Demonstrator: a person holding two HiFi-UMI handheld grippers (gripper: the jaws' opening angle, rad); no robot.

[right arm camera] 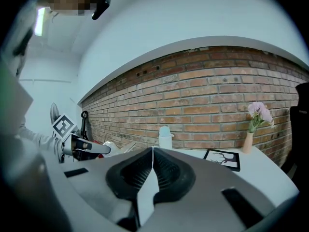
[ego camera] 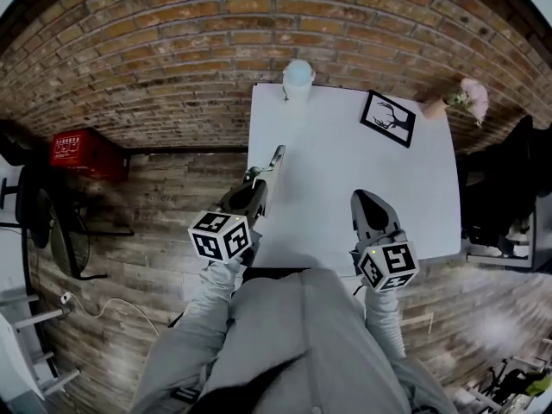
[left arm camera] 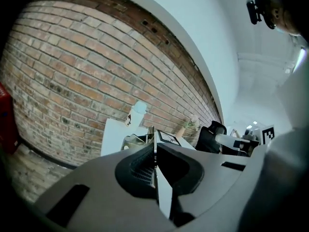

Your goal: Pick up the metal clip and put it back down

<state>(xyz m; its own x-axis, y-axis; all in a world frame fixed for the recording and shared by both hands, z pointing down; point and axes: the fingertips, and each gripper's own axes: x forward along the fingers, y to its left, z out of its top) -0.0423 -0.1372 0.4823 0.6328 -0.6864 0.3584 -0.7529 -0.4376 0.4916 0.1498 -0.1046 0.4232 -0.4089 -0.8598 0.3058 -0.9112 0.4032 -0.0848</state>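
My left claw (ego camera: pixel 256 179) is pinched fully shut on the thin, silvery metal clip (ego camera: pixel 271 159). One flat edge of it stands between the pads, and the rest juts forward past the tips. The clip sits over the left edge of the white rectangular bench (ego camera: pixel 345 171), and it looks lifted rather than resting, though I cannot be sure of the gap. My right claw (ego camera: pixel 363 200) is also shut, holds nothing, and hovers over the near right part of the bench, well apart from the clip.

As I judge it, what is left is the setting down. I should carry the clip a little inward so it lands fully on the bench and not at its lip. Then I should lower it slowly, with the long side level, and part the pads only once it rests.

Farther off, a white lidded bottle (ego camera: pixel 297 78) and a black-framed picture (ego camera: pixel 388 117) stand near the red brick wall (ego camera: pixel 172 41), clear of my path.
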